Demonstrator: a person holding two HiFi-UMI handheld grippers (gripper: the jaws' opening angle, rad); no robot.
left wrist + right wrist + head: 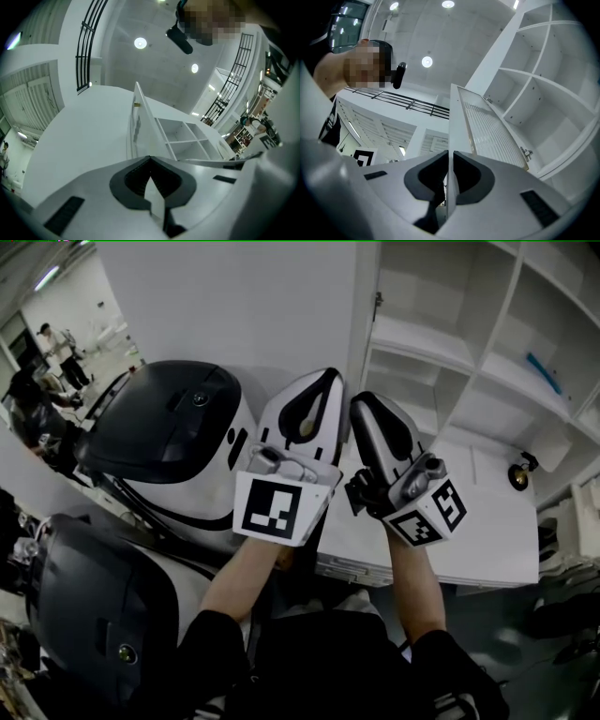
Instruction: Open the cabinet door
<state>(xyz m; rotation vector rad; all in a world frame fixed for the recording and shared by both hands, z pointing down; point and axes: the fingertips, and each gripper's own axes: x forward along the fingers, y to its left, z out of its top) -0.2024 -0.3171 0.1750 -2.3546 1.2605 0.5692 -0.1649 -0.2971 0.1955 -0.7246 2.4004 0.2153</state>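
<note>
Nearest: person's forearms [412, 587] reach forward with both tools side by side, close together.

Right gripper [449, 155]: jaws clamped narrow on the thin white edge of the cabinet door [485, 129]. The edge runs straight up from between the pads.

Left gripper [150, 159]: jaw tips meet, so it's closed. A white sliver shows between the pads lower down, can't tell what it is. The tips sit right at the foot of the door edge, contact unclear.

The door is swung open and stands roughly edge-on to both tools. It has a ribbed panel on the shelf side and a plain white face on the other. Hinges [526, 152] are on the far side, where the door joins the cabinet body.

Beyond the door: open white shelves [441, 343], split into compartments. A small blue item [544, 367] lies on one shelf at the right.

Left of the tools: two rounded black-and-white machine housings [159, 432].

Far left background: people standing [58, 351].
</note>
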